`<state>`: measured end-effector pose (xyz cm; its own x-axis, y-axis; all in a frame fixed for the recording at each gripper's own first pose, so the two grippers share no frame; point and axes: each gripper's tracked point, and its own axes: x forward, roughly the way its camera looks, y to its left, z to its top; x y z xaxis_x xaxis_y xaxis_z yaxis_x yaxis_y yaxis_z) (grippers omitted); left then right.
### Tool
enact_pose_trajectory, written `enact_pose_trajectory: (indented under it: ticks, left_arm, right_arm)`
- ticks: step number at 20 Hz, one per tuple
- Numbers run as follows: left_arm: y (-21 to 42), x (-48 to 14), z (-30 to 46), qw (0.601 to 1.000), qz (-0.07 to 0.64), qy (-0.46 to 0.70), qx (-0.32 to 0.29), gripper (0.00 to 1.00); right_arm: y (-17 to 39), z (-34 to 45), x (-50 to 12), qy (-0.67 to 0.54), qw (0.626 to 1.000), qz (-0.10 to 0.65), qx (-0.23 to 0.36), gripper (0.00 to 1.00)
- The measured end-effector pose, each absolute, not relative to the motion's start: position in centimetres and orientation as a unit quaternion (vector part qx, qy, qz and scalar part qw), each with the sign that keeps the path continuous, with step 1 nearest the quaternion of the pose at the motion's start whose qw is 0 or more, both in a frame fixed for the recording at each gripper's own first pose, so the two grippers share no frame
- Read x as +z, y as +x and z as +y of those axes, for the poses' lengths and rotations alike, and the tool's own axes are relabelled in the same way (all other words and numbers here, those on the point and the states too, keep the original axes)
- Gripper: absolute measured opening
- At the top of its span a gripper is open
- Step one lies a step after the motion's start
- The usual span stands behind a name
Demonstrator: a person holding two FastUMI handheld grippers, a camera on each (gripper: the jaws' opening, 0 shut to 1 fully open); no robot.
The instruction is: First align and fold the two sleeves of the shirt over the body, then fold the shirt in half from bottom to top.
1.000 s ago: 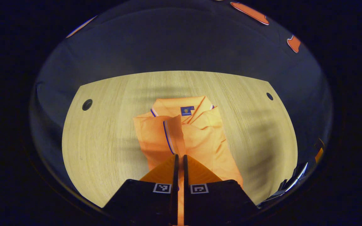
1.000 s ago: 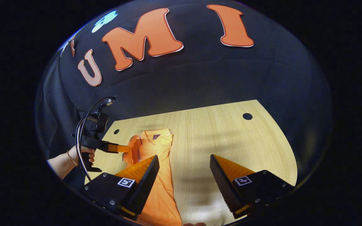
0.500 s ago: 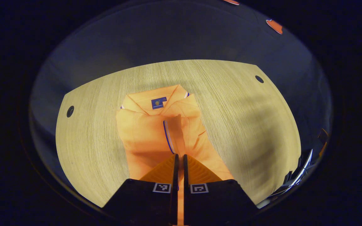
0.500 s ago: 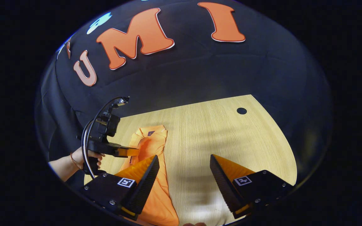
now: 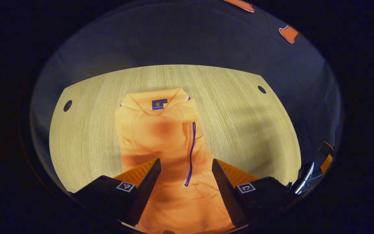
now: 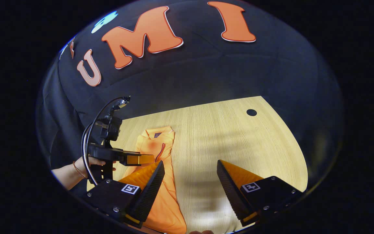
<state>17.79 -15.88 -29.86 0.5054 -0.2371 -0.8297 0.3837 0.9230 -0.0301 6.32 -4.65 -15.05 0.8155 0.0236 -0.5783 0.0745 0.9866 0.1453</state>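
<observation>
An orange polo shirt [image 5: 161,139] lies on the wooden table [image 5: 245,130], collar at the far end, both sleeves folded over the body. The blue-and-white trimmed cuff [image 5: 191,152] of the top sleeve runs down the middle. My left gripper [image 5: 185,172] hovers open just above the shirt's lower body, with nothing between its fingers. In the right gripper view the shirt [image 6: 161,152] lies at the left, and the left gripper [image 6: 141,159] hangs over it, held by a hand [image 6: 89,162]. My right gripper [image 6: 190,175] stands open over bare table to the right of the shirt.
The table has round cable holes at its far corners [image 5: 67,105] [image 5: 261,89] [image 6: 251,112]. Black cloth wall stands behind the table. Part of the right gripper's body [image 5: 313,169] shows at the right edge of the left gripper view.
My left gripper has opened and let go of the sleeve, which now lies flat across the body. The right gripper has stayed open and hardly moved.
</observation>
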Motion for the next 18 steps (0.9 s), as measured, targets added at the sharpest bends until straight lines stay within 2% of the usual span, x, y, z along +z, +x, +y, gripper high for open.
enact_pose_trajectory:
  ticks: [7, 12, 18]
  left_arm:
    - [15.8, -26.1, -10.5, 0.888, 0.43, 0.037, -0.157, 1.0]
    - [13.1, -24.6, -4.9, 0.899, 0.417, 0.016, -0.134, 0.98]
    - [8.5, -26.1, 1.5, 0.896, 0.427, 0.036, -0.116, 0.99]
  right_arm:
    - [7.0, -0.4, -16.0, 0.066, 0.947, 0.315, 0.01, 0.99]
    - [6.8, 3.2, -17.6, 0.041, 0.942, 0.331, 0.024, 0.99]
    - [5.0, 5.5, -20.7, 0.028, 0.93, 0.367, 0.017, 0.99]
